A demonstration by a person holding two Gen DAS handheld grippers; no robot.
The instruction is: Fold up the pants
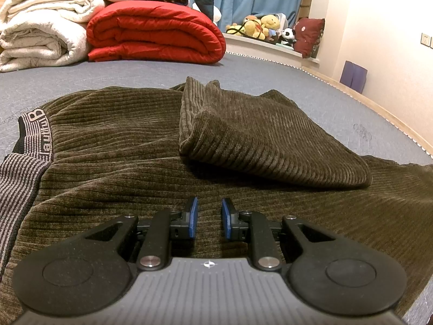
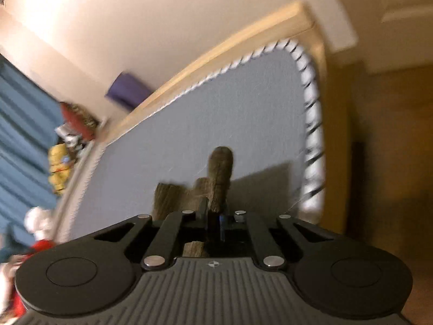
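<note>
Lying across the grey bed [image 1: 135, 75], olive corduroy pants [image 1: 113, 146] with one leg folded over, left tongs [image 1: 209, 218] released above the fabric, right tongs [image 2: 216, 211] clenched on a pant fold near the bed's corner.

A home bedroom: bed [image 1: 243, 70], folded quilts [image 1: 154, 32], stuffed toys [image 1: 259, 25].

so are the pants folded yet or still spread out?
Partly folded. In the left wrist view one leg is doubled back over the pants, which otherwise lie spread on the bed.
</note>
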